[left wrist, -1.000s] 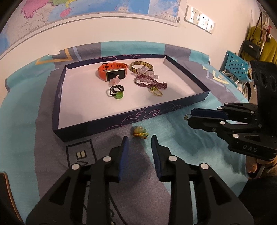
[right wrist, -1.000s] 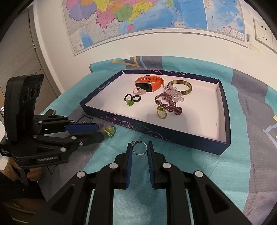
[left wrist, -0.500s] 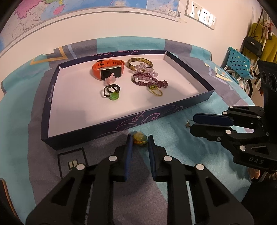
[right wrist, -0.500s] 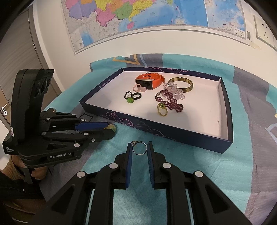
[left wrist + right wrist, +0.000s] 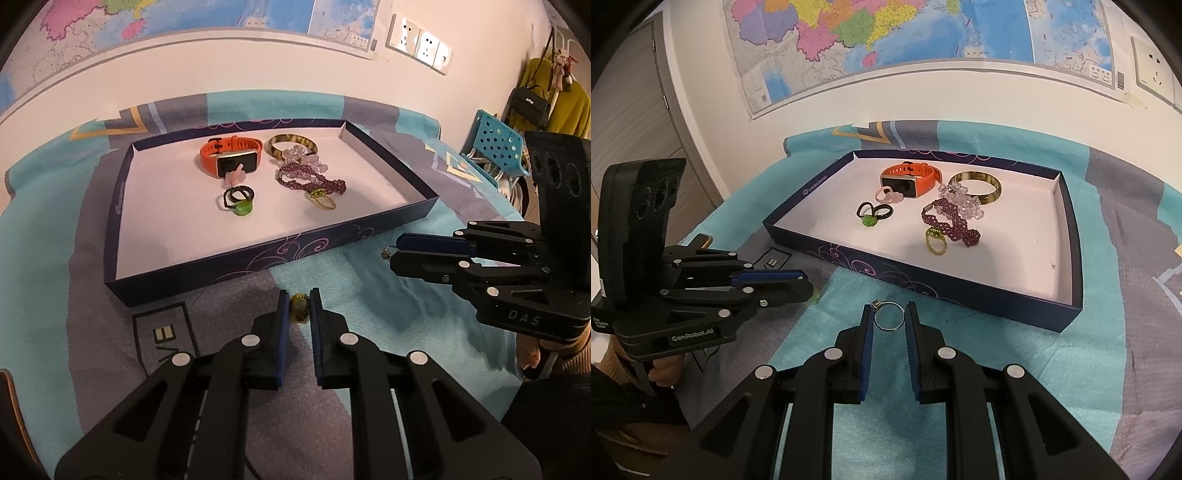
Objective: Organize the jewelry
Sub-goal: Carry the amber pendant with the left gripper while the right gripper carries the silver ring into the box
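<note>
Left gripper (image 5: 297,308) pinches the amber ring (image 5: 298,309) between its jaws, just short of the tray's near wall (image 5: 258,258). Right gripper (image 5: 889,320) likewise clamps the silver ring (image 5: 889,316) edge-on. The tray lies directly ahead of both — each load must clear the wall.

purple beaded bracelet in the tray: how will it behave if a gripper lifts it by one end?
Probably floppy: the purple bracelet lies in a loose curve on the tray floor, so it should dangle rather than hold shape. It looks woven from small beads, so likely light and grippy enough. It touches the clear beads and the gold ring, so a lift may drag them.
</note>
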Action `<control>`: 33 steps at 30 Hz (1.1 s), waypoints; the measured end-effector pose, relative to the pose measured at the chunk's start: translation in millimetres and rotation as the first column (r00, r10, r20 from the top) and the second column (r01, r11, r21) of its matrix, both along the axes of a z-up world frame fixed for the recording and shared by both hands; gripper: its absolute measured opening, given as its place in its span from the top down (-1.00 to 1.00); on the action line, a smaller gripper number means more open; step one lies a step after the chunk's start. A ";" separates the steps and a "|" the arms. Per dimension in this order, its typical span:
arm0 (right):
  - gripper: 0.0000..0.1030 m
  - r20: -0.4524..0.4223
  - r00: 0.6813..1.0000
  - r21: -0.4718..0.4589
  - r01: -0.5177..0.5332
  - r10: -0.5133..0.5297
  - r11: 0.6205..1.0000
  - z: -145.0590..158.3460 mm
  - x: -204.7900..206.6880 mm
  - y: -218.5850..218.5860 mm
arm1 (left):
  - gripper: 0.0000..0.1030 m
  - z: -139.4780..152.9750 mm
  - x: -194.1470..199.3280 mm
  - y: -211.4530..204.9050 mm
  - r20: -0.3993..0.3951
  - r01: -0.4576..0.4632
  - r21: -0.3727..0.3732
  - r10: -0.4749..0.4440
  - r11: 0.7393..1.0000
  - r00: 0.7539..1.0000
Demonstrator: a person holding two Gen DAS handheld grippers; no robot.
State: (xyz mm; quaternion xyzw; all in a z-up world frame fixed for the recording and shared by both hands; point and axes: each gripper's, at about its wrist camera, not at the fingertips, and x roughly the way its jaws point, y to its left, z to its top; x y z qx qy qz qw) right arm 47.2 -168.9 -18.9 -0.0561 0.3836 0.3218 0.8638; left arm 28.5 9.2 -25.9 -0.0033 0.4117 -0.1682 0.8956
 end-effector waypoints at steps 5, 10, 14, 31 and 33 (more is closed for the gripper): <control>0.70 -0.002 1.000 0.002 -0.004 0.004 1.000 0.3 -0.4 -0.3 | 0.78 0.2 -3.3 0.5 0.002 0.004 0.001 -0.004 1.000 1.000; 0.70 -0.006 1.000 0.006 -0.004 0.005 1.000 -0.3 0.1 -0.8 | 0.79 3.6 -8.1 3.5 0.016 0.009 -0.010 -0.009 1.000 1.000; 0.70 -0.004 1.000 0.008 -0.007 0.007 1.000 0.0 0.0 -0.3 | 0.79 9.9 -11.3 4.7 0.034 0.009 -0.009 -0.008 1.000 0.999; 0.70 0.044 0.999 0.021 -0.010 0.009 1.000 16.8 3.9 2.6 | 0.79 37.7 -11.8 8.0 0.108 -0.008 -0.005 0.008 1.000 0.994; 0.70 0.052 0.999 0.022 -0.011 0.010 1.000 18.9 5.1 3.4 | 0.79 39.9 -10.4 7.8 0.114 -0.009 -0.004 0.009 1.000 0.993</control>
